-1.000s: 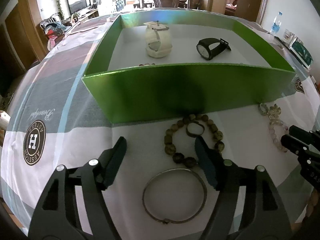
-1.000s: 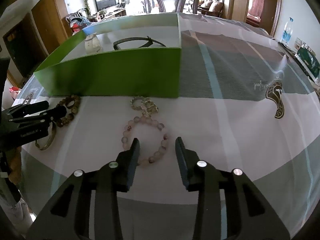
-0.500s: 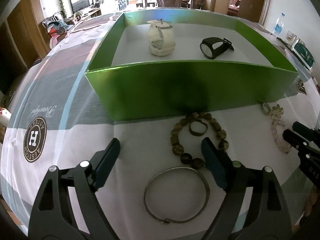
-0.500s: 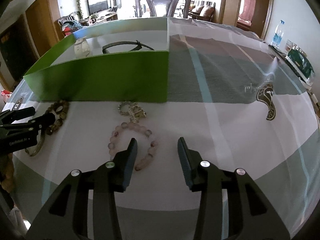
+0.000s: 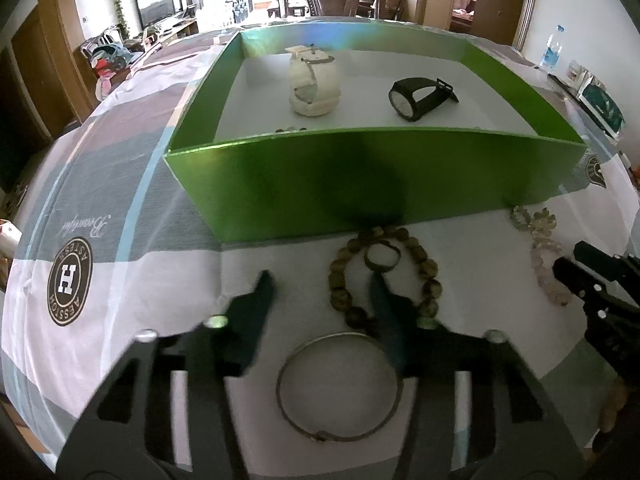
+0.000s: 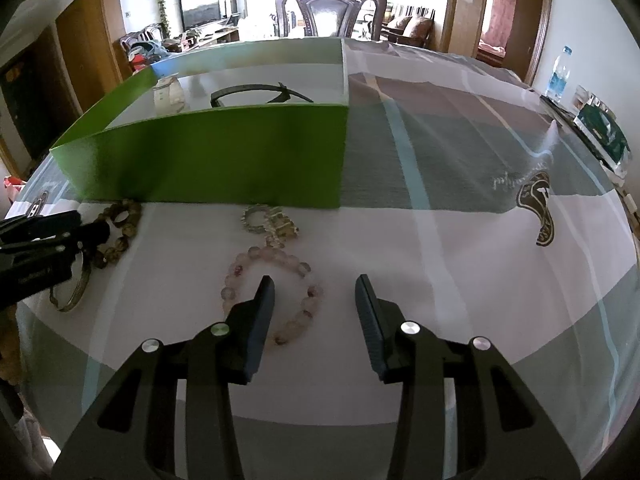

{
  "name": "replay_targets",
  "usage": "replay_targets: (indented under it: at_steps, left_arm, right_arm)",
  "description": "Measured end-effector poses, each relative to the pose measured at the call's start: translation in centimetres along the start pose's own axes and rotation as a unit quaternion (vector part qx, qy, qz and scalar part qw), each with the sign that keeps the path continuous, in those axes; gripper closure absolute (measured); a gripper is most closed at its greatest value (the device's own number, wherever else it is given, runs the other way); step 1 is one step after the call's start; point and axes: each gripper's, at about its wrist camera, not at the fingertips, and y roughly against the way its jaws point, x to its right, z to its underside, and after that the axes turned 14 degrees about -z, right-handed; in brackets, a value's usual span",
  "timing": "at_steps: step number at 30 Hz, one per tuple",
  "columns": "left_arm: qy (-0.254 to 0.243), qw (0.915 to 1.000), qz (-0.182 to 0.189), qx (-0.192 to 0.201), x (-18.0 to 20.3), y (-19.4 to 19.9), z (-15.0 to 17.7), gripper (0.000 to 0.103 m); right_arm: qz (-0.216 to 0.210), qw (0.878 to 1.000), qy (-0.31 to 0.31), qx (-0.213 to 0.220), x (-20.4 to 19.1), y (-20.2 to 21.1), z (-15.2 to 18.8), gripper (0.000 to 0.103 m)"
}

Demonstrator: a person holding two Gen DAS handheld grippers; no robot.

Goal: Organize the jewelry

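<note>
The left gripper [image 5: 322, 300] hovers low over the counter [image 5: 132, 184] with its jaws apart, though narrower than half a second ago; its right finger now sits inside the loop of the brown bead bracelet [image 5: 384, 276], where earlier it stood outside. A small ring [image 5: 382, 257] lies within that loop, and a silver bangle [image 5: 339, 386] rests just below. The right gripper [image 6: 316, 304] also hangs with jaws apart, wider than a second ago, its left finger over the pink bead bracelet [image 6: 272, 292]; a gold chain piece [image 6: 270, 220] lies beyond. Behind stands the green box [image 5: 376, 176], holding a white watch [image 5: 314, 82] and a black watch [image 5: 420, 94].
</note>
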Motion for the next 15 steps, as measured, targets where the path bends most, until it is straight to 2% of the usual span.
replay_targets:
  at_steps: [4,11,15]
  left_arm:
    - [-0.004,1.0,0.003,0.0,0.15,0.17,0.03,0.069]
    - [-0.003,1.0,0.003,0.0,0.09,0.23,0.08,0.073]
    - [0.002,1.0,0.004,-0.002,-0.03,0.27,0.09,0.092]
  right_arm:
    - [0.0,1.0,0.002,0.0,-0.17,-0.02,0.01,0.061]
    - [0.0,1.0,0.002,0.0,-0.21,-0.02,0.05,0.061]
    - [-0.006,1.0,0.0,0.003,-0.26,0.01,0.08,0.064]
